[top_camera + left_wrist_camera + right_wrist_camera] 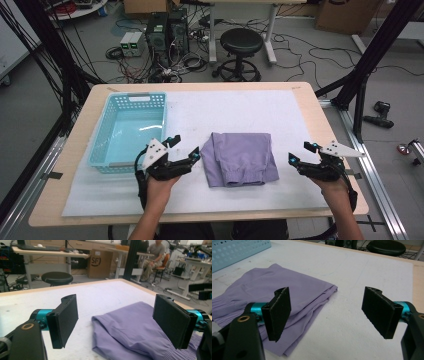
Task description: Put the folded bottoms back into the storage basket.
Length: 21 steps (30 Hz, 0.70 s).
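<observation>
A folded purple garment (240, 159) lies on the white mat in the middle of the table. My left gripper (185, 148) hovers just left of it, jaws wide open and empty. In the left gripper view the purple garment (135, 331) lies between and beyond the two pads, its left edge inside the gap, and my left gripper (120, 322) holds nothing. My right gripper (302, 152) stands open to the right of the cloth. In the right gripper view the purple garment (274, 290) spreads behind the left pad, and my right gripper (329, 315) is empty above bare mat.
A light blue plastic basket (131, 131) stands empty at the left of the mat, its wall (237, 252) seen at the far left. The white mat (225, 105) covers most of the wooden table. A black stool (241, 44) and cables sit on the floor beyond.
</observation>
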Each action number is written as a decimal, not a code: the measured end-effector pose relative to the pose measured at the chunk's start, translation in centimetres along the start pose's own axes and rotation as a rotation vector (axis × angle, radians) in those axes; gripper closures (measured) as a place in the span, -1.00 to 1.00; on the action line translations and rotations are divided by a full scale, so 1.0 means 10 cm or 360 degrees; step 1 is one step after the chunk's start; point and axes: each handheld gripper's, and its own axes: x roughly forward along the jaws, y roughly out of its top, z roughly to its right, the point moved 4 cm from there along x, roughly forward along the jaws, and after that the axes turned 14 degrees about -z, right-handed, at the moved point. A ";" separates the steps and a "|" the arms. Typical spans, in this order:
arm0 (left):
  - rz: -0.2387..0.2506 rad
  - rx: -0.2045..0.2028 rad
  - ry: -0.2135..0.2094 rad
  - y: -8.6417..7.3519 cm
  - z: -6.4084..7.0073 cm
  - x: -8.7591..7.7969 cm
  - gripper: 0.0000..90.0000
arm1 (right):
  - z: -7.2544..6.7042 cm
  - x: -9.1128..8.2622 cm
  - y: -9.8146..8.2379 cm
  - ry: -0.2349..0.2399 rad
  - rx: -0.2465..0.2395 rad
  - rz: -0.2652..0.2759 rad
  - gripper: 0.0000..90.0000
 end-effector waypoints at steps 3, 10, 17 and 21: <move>-0.0046 0.0021 -0.0020 -0.03 0.09 0.12 -0.55 | 0.00 -0.01 0.00 0.0005 0.0004 0.0006 -0.48; -0.0197 0.0021 -0.0024 -0.11 0.18 0.34 -0.52 | 0.01 -0.03 0.00 0.0011 0.0012 0.0020 -0.48; -0.0305 -0.0019 -0.0010 -0.20 0.18 0.48 -0.45 | 0.01 -0.05 0.00 0.0023 0.0025 0.0034 -0.48; -0.0437 -0.0059 0.0068 -0.31 0.17 0.57 -0.37 | 0.01 -0.05 0.01 0.0032 0.0027 0.0039 -0.48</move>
